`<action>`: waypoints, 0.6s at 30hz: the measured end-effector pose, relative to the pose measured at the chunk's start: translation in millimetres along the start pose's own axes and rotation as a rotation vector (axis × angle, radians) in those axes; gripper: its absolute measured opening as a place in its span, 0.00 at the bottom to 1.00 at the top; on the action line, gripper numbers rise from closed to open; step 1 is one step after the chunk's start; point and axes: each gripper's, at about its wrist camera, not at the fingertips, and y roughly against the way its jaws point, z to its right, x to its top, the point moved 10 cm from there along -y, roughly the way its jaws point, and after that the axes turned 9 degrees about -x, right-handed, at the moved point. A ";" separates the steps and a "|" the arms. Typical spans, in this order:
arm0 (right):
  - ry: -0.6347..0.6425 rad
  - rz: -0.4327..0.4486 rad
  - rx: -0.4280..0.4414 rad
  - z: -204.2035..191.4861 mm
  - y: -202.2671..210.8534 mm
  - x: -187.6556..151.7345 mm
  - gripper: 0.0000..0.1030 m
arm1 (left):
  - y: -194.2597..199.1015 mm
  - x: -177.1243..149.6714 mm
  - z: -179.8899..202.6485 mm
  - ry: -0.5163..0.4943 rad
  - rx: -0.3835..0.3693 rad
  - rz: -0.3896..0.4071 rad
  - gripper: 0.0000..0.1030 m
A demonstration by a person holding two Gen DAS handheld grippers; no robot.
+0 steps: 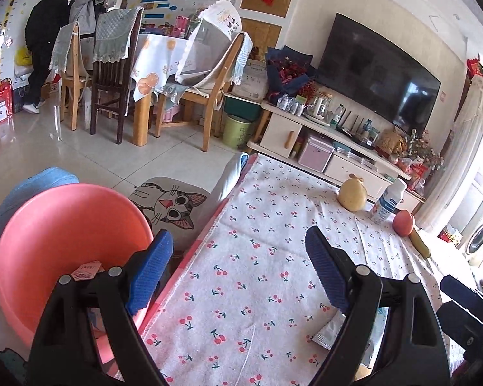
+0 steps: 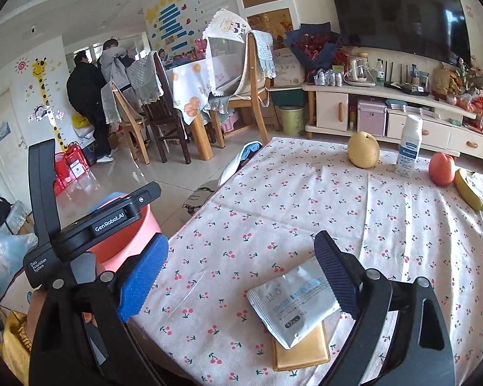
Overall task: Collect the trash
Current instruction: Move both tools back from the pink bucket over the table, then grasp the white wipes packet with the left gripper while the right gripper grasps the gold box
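Note:
A white sachet wrapper (image 2: 293, 305) lies on a flat yellow pack (image 2: 302, 353) on the cherry-print tablecloth (image 2: 273, 193). My right gripper (image 2: 241, 276) hangs open just over it, its right finger covering the sachet's edge, pads not pressing. My left gripper (image 1: 238, 270) is open and empty, straddling the table's left edge. Its left finger is over the pink bin (image 1: 64, 225), which holds a small scrap (image 1: 87, 270). The same sachet (image 1: 328, 331) peeks out under the left gripper's right finger. The pink bin (image 2: 135, 241) is beside the table in the right wrist view too.
A pear (image 2: 364, 149), white bottle (image 2: 409, 144), apple (image 2: 441, 169) and banana (image 2: 468, 189) stand along the table's far edge. A cat-face stool (image 1: 170, 206) sits beside the bin. Dining chairs, a TV cabinet (image 2: 402, 103) and two people (image 2: 93, 96) are farther back.

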 end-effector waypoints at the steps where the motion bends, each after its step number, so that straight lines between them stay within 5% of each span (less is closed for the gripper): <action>1: -0.008 0.001 -0.002 5.3 1.2 -1.1 0.88 | -1.3 -1.9 3.6 -0.002 -0.006 -0.009 0.83; 18: -0.183 0.039 -0.019 93.2 23.4 2.5 0.88 | -9.8 -62.6 87.2 -0.138 -0.128 -0.154 0.83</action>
